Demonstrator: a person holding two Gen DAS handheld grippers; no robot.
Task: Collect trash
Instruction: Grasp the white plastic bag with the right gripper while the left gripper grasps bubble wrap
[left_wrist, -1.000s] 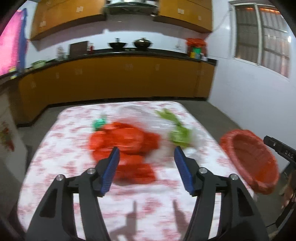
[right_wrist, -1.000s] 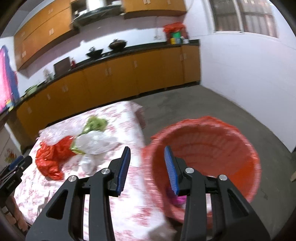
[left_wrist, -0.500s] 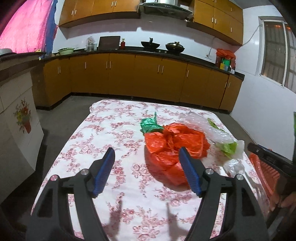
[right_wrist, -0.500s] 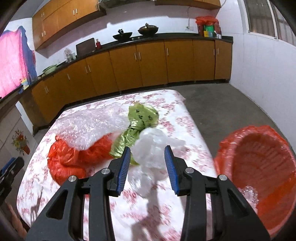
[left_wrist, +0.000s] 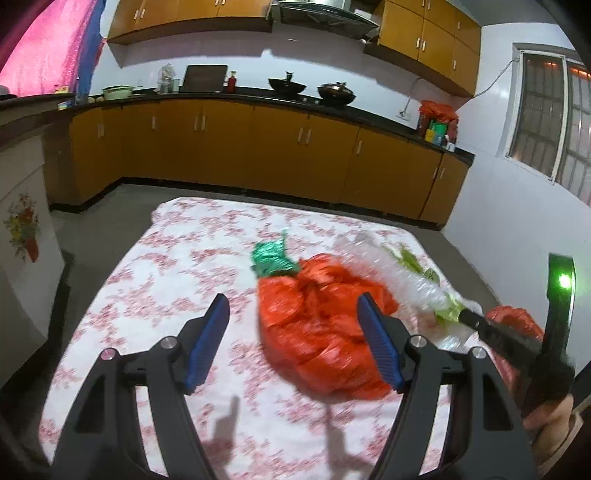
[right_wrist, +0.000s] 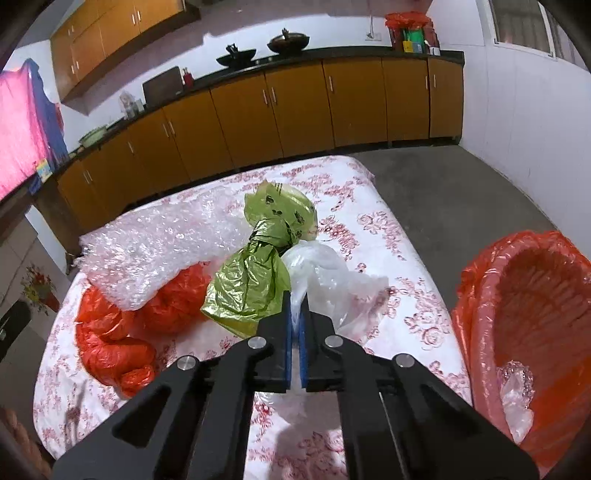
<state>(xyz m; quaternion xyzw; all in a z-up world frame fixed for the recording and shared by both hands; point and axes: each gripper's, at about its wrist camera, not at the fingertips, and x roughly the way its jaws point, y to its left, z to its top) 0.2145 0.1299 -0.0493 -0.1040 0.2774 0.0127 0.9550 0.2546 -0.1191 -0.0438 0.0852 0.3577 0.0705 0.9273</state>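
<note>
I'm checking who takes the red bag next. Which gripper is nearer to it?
Left. The left gripper hovers open right over the red bag. The right gripper is shut on the white bag, past the green bag.

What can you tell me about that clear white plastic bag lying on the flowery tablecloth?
The clear white plastic bag is thin, crinkled and see-through, lying crumpled on the floral tablecloth. Its left edge touches the green bag. The right gripper is shut on its near edge, with a fold pinched between the blue pads.
</note>
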